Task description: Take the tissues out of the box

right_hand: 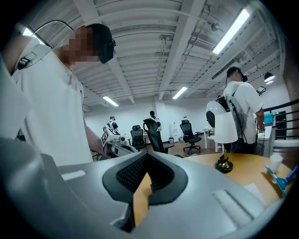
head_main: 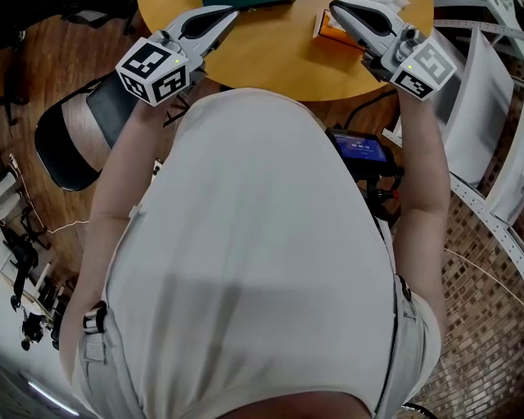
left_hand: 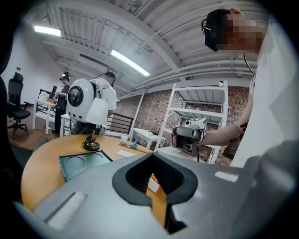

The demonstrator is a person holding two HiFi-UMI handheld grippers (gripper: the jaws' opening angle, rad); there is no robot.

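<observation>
Tissue box (head_main: 326,29), the orange one, lies on the round wooden table (head_main: 270,61), partly covered by your right gripper in the head view; I cannot tell whether they touch. From the left, a dark chair (head_main: 70,139) stands beside the table. Next, your left gripper (head_main: 232,12) is held over the table's near edge, its jaws closed together on nothing. Your right gripper (head_main: 334,8) has its jaws pressed together as well, holding nothing.
</observation>
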